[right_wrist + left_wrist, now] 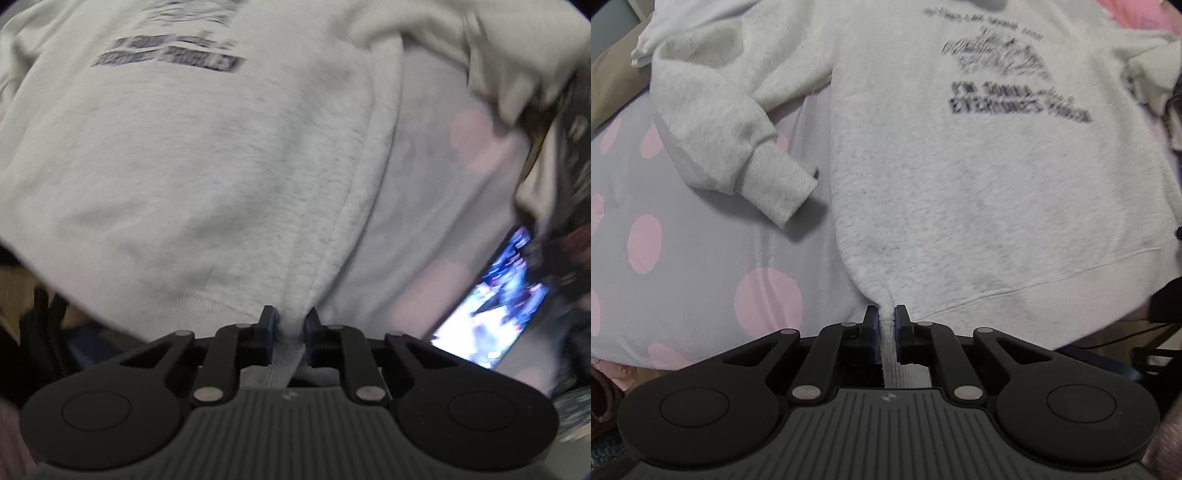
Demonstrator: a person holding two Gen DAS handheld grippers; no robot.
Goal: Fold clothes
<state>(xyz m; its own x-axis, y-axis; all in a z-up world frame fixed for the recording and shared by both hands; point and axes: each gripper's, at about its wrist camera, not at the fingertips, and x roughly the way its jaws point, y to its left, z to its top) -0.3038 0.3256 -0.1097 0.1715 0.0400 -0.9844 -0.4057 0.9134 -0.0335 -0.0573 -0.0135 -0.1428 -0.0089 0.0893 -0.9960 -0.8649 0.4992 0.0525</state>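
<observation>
A light grey sweatshirt (960, 192) with black printed text lies front up on a polka-dot bedsheet (683, 258). My left gripper (886, 317) is shut on the left corner of its ribbed hem. One sleeve (738, 147) is bent back toward the hem, cuff lying on the sheet. In the right wrist view the same sweatshirt (184, 184) fills the frame, blurred, and my right gripper (290, 321) is shut on the right corner of the hem. The other sleeve (480, 44) lies crumpled at the upper right.
A lit phone screen (491, 306) lies on the sheet (443, 184) just right of my right gripper. Dark patterned cloth (572, 147) sits at the far right. The bed's near edge runs under both grippers, with dark clutter below it.
</observation>
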